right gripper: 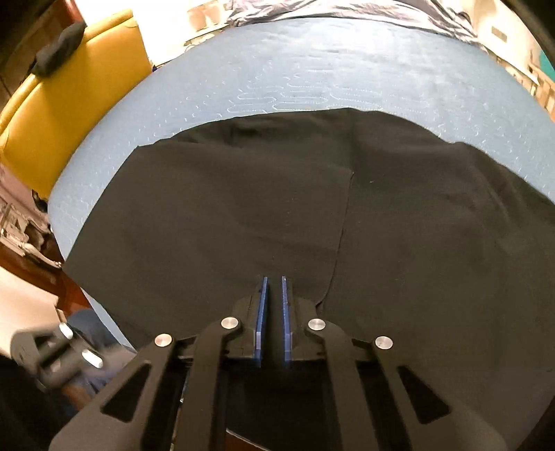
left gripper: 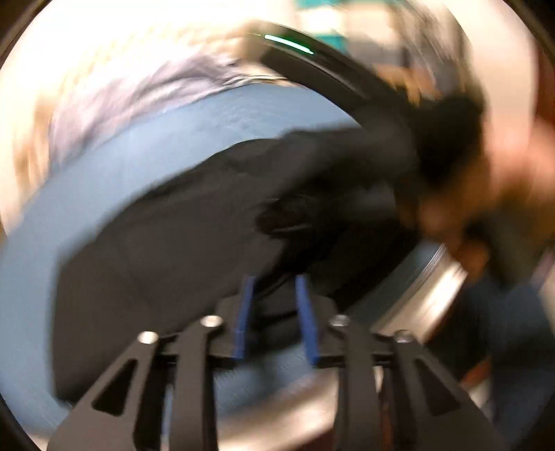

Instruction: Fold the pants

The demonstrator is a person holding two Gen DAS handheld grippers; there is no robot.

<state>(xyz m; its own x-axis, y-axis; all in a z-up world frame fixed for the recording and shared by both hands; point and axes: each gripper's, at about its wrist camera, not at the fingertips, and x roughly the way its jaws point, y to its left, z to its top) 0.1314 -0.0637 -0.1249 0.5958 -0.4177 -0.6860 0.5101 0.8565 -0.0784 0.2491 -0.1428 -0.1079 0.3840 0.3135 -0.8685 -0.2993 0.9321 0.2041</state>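
The pants lie flat and dark on the blue mat, covering most of its near half. In my right view their far edge runs straight across the mat's middle, and the far strip of mat stays bare. A seam or fabric edge runs from the middle of the cloth down towards my right gripper. The pants' right side runs out of frame, and the near part is hidden under my own linkage.

My right gripper hangs over the near edge of the pants. Its blue pads stand close together with a thin gap between them, and no cloth shows in that gap, so it grasps nothing that I can see.

My left view is badly smeared by motion. My left gripper has its pads well apart, released, with the dark cloth just beyond the tips; I cannot tell whether they touch it. There the pants look rumpled towards the right, with the mat curving round their far side. A blurred hand fills the right edge, and a metallic rim shows below it, too blurred to name.

Beyond the mat's left corner stands a yellow chair with a dark bundle on its top. Crumpled pale cloth lies along the mat's far edge.
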